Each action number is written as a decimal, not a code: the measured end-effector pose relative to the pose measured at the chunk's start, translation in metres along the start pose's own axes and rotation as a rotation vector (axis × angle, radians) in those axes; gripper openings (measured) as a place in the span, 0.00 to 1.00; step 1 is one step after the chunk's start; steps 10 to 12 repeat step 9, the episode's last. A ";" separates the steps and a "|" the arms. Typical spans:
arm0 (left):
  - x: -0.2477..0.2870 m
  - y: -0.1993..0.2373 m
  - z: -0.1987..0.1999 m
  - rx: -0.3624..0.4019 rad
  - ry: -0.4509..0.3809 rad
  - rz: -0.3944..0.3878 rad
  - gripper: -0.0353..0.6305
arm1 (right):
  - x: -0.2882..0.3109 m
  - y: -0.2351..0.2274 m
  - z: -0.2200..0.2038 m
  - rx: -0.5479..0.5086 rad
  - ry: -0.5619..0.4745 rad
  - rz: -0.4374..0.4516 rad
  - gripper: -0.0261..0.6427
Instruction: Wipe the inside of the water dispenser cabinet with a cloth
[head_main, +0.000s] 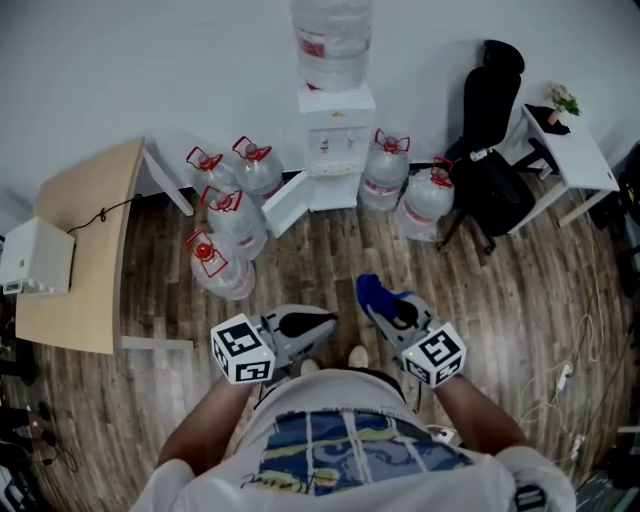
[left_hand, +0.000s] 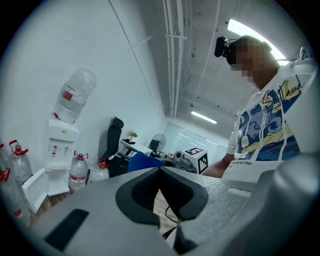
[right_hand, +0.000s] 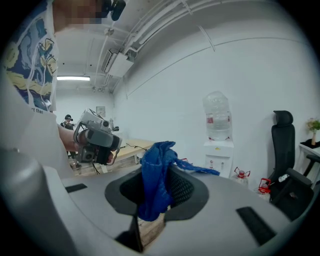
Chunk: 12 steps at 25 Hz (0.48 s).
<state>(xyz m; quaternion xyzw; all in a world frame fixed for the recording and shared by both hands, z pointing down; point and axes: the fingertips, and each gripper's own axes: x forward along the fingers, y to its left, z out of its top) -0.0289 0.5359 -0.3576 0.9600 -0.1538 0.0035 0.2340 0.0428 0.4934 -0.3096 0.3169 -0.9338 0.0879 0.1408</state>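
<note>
Cloth (right_hand: 156, 172) sits pinched in the right hand-held gripper (right_hand: 155, 197); left hand-held gripper (left_hand: 161, 172) is closed, empty. Approach the water dispenser (head_main: 335, 150), well ahead, and reach through its open door (head_main: 285, 203).

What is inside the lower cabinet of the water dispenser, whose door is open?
Nothing of the inside shows. In the head view the water dispenser has its door swung open, but its own body covers that space from above.
</note>
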 end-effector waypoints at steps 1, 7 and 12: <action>-0.005 -0.003 -0.002 -0.002 -0.003 -0.009 0.06 | 0.001 0.005 -0.001 0.000 0.001 -0.001 0.16; -0.036 -0.001 -0.023 -0.020 0.000 -0.009 0.06 | 0.020 0.031 -0.012 0.010 -0.003 -0.010 0.16; -0.043 0.003 -0.032 -0.035 0.006 0.002 0.06 | 0.026 0.037 -0.016 0.015 0.000 -0.013 0.16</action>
